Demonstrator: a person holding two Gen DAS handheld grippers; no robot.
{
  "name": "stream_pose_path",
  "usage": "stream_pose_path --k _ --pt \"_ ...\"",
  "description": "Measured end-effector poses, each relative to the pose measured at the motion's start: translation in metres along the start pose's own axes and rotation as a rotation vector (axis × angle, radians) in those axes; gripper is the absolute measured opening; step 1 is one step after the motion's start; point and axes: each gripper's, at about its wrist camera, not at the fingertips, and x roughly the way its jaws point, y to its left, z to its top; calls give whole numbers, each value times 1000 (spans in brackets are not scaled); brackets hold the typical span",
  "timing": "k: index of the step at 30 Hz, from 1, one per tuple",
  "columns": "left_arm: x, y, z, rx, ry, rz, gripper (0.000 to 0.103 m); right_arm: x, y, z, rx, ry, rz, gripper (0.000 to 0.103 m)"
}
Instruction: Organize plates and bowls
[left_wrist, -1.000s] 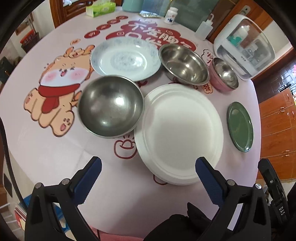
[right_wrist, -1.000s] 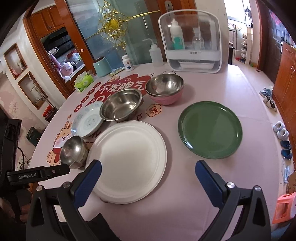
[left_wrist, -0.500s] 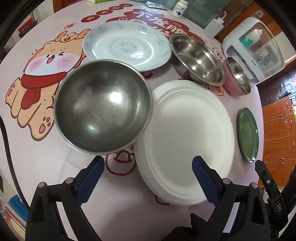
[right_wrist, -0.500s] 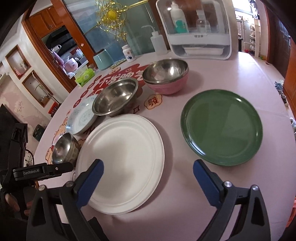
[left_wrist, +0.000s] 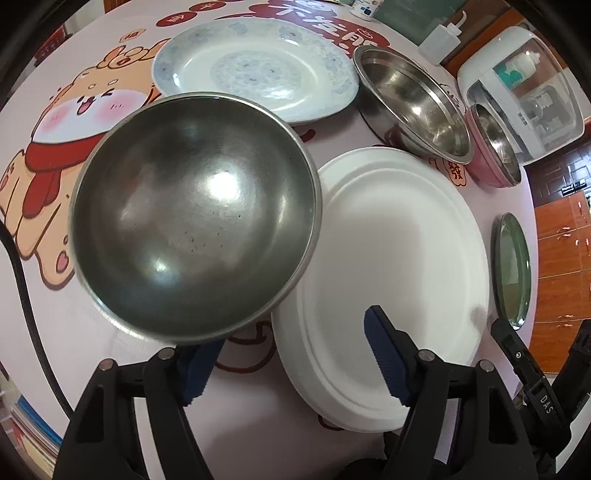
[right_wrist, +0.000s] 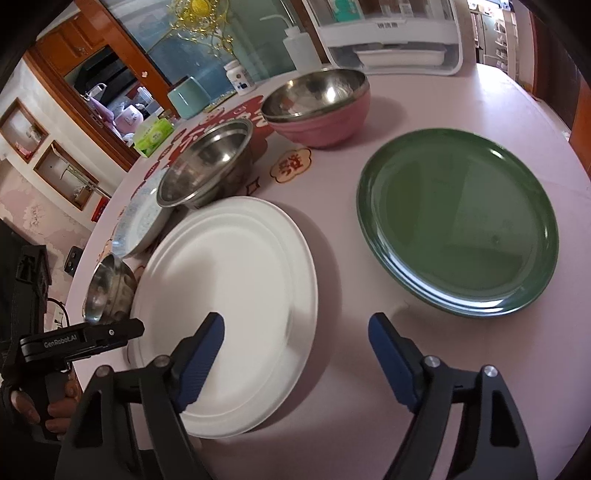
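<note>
Sitting just left of centre in my left wrist view, the small steel bowl overlaps the rim of the white plate on the pink table. I judge the bowl light, rigid and slick, so a pinch across its thin near rim should hold best. My left gripper has just been closing from wide and stands partly open, one pad tucked under the bowl's near edge, the other over the plate; I see no firm grip yet. In the right wrist view, my right gripper has also been narrowing, with only the white plate's right edge between the pads, not pressed. That plate looks stiff but shallow, best taken at its lip. Further out lie the green plate, the patterned plate, the larger steel bowl and the pink bowl.
</note>
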Motion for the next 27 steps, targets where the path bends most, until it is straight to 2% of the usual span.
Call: stream_pose_path --k 6,10,14,18,22,23,27 --pt "4 -4 6 14 -3 12 67 7 -3 -2 21 13 5 65" --pt "7 -11 10 28 -14 21 66 11 -5 -3 29 24 13 53" --pt "6 -11 13 38 -25 31 54 12 -5 -2 18 23 14 45" --pt "6 -12 14 45 -30 36 53 13 -4 -3 11 27 24 38" --pt "6 -13 16 53 -37 43 43 15 -4 -3 7 32 37 32" --pt "7 -13 17 54 -38 41 38 15 -4 -3 7 33 38 28" --pt "9 -15 20 54 -40 53 31 15 -6 -2 8 34 27 20"
